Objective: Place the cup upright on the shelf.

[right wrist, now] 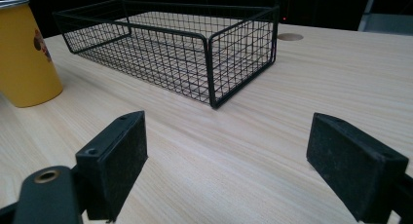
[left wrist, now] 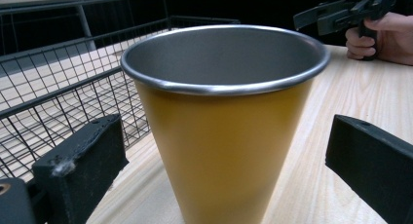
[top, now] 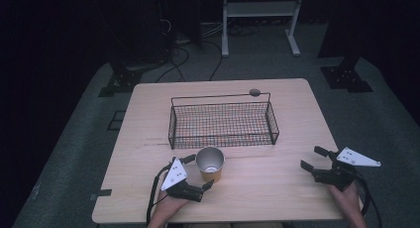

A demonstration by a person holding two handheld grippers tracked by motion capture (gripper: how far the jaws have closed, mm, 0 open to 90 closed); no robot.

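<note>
A yellow cup [top: 210, 164] with a silver rim and a metal inside stands upright on the wooden table [top: 277, 188], just in front of the black wire basket [top: 223, 121]. My left gripper [top: 198, 172] is open, with one jaw on each side of the cup [left wrist: 219, 131]; I see a gap between each jaw and the cup wall. My right gripper [top: 313, 159] is open near the table's right front edge, low over bare wood with nothing between its jaws. From there the cup [right wrist: 24, 56] stands far left and the basket [right wrist: 185, 53] lies ahead.
The basket [left wrist: 58, 87] holds nothing and has a thin raised handle along its far side. A small round hole [right wrist: 290, 37] marks the table behind it. Bare wood lies between the two grippers. Dark floor, cables and stand legs surround the table.
</note>
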